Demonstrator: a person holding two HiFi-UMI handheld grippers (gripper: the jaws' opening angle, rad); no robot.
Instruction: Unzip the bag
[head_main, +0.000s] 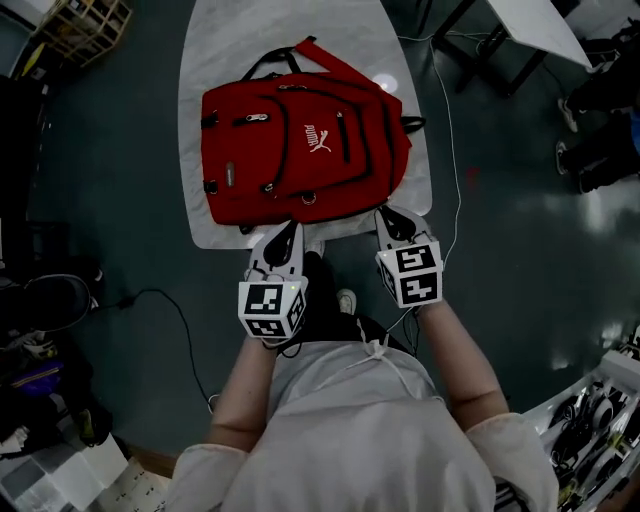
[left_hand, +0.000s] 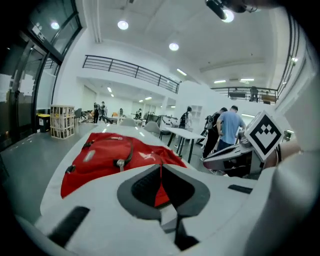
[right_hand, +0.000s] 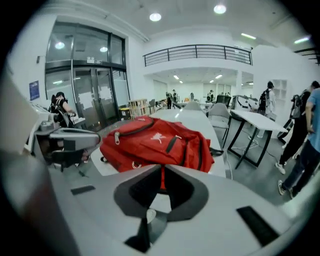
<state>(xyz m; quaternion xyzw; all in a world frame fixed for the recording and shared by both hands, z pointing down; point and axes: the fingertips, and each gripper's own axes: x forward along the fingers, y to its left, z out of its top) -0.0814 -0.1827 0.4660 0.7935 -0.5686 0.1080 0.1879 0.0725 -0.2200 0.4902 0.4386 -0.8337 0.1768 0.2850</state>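
Grey-green floor (head_main: 100, 180) spreads through a bright, high hall with a railed gallery, where people stand at other tables in the distance. On it stands a long white bench (head_main: 200, 120) with a rounded far end. A red backpack (head_main: 300, 150) lies flat on the bench, front face up, its carry straps pointing away from the person. The left gripper (head_main: 290, 230) and right gripper (head_main: 392, 215) hover at the bench's near edge, just beside the backpack's near side and apart from each other. Each one's jaws are pressed together at the tips, with nothing between them. A silver zipper pull (head_main: 258, 118) rests on the backpack's front.
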